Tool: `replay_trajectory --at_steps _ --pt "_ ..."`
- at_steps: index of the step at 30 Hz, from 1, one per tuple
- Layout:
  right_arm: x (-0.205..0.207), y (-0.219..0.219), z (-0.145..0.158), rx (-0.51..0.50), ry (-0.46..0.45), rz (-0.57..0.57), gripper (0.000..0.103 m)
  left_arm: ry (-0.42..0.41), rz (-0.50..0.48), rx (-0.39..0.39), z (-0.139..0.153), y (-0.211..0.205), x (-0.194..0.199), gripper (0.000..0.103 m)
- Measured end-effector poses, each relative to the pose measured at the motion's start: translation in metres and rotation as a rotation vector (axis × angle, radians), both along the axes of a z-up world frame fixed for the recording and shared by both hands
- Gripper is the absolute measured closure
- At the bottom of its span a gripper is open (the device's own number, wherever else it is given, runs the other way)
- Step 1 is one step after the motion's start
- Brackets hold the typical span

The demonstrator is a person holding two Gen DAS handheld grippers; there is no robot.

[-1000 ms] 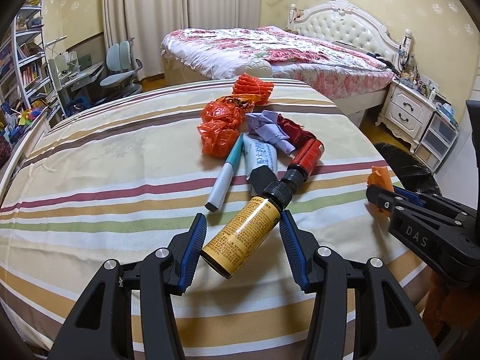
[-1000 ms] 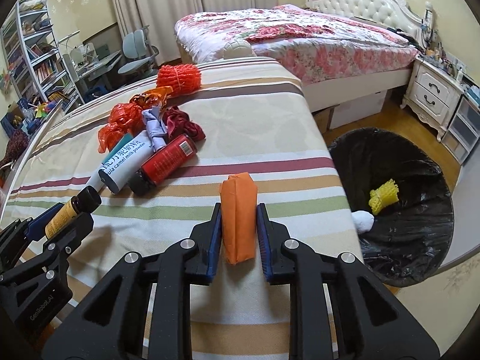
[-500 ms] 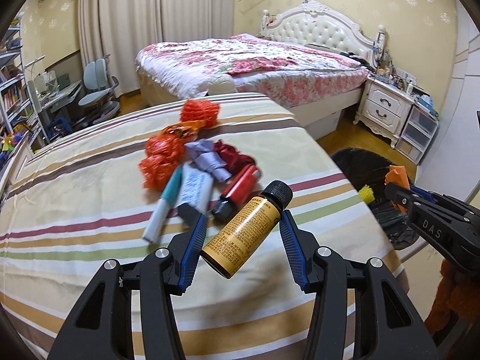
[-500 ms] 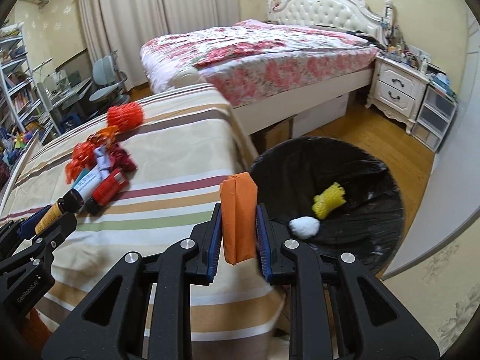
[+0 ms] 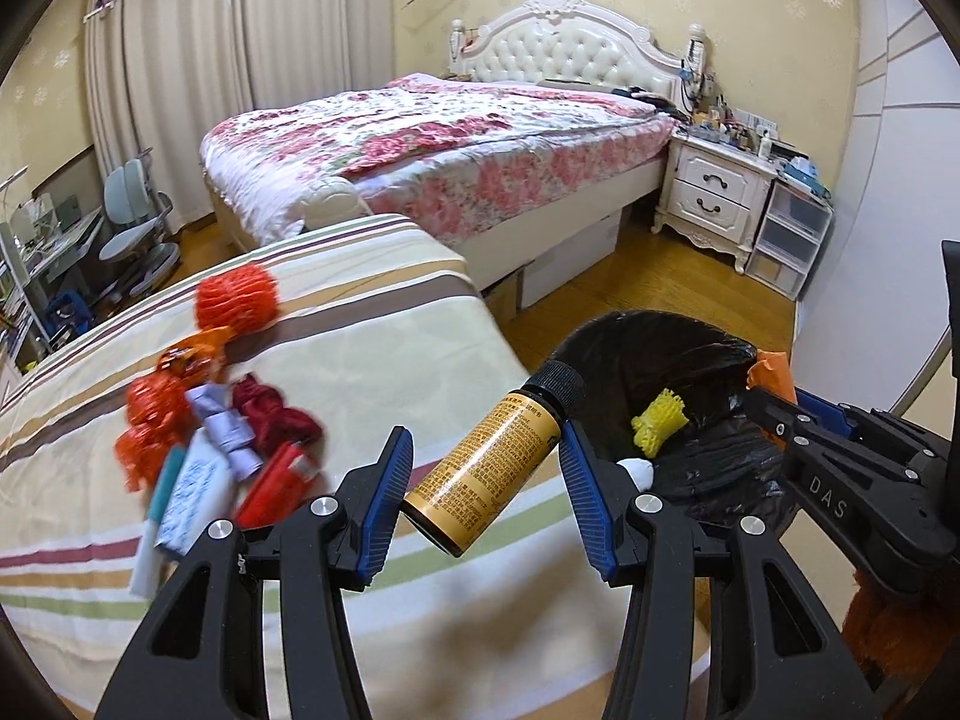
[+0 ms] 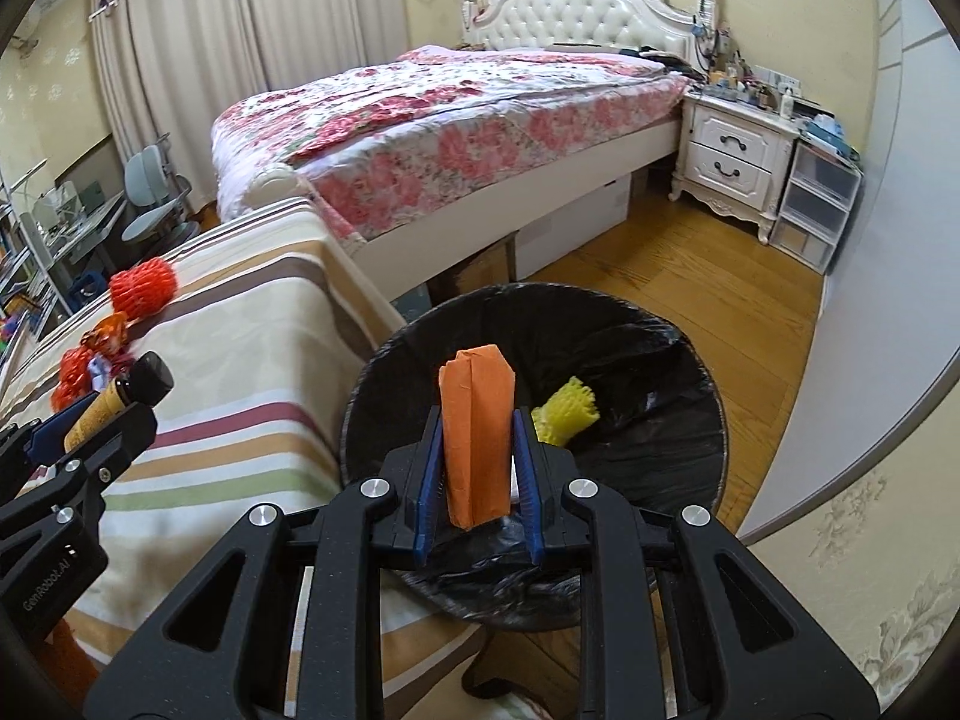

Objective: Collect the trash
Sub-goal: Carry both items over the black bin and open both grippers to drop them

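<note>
Left gripper (image 5: 486, 468): jaws about half open, clamped across a small amber bottle (image 5: 483, 474) with a black cap (image 5: 555, 383). The bottle lies tilted between the blue pads, cap pointing far and right, above the near right edge of the striped table.
Right gripper (image 6: 477, 450): jaws nearly closed, pressed on a folded orange paper packet (image 6: 477, 438). The packet stands upright between the pads, directly over the bin opening.
Trash bin (image 6: 678, 360): round, lined with a black bag, on the wooden floor just right of the table. Inside lie a yellow foam net (image 6: 567, 411) and, in the left wrist view, a white crumpled piece (image 5: 639, 471).
Striped table (image 5: 360, 312): cloth-covered, left of the bin.
Trash on the table: orange-red foam net (image 5: 236, 300) at the far side; nearer, a cluster of orange wrapper (image 5: 150, 414), lilac paper (image 5: 222, 426), dark red scrap (image 5: 273, 417), red bottle (image 5: 279, 480), white tube (image 5: 192, 492) and a marker pen (image 5: 153, 516), touching or overlapping one another. This cluster is motion-blurred.
Background: floral bed (image 5: 432, 138) with white headboard, nightstand (image 5: 717, 195) to the far right, curtains and a desk chair to the far left.
</note>
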State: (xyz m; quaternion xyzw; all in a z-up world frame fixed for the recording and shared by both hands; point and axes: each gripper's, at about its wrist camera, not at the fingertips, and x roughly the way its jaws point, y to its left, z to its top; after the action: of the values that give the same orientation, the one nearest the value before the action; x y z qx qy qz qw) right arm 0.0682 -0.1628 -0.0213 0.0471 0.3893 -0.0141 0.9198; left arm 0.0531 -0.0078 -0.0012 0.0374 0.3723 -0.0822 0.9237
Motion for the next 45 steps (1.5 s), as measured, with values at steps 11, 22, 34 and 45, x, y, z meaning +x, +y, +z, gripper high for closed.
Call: replay_trajectory --at_steps 11,22,34,45 --pt "0.023 -0.035 -0.017 0.007 0.032 -0.075 0.081 0.030 -0.041 0.046 -0.023 -0.052 0.047 0.053" --pt "0.031 -0.048 -0.027 0.002 0.049 -0.108 0.081 0.058 -0.063 0.063 -0.033 -0.075 0.063 0.052" --pt "0.035 -0.053 -0.028 -0.005 0.046 -0.127 0.080 0.068 -0.074 0.077 -0.035 -0.083 0.070 0.049" --pt "0.029 -0.059 -0.025 -0.012 0.036 -0.168 0.056 0.066 -0.047 0.064 -0.032 -0.077 0.066 0.028"
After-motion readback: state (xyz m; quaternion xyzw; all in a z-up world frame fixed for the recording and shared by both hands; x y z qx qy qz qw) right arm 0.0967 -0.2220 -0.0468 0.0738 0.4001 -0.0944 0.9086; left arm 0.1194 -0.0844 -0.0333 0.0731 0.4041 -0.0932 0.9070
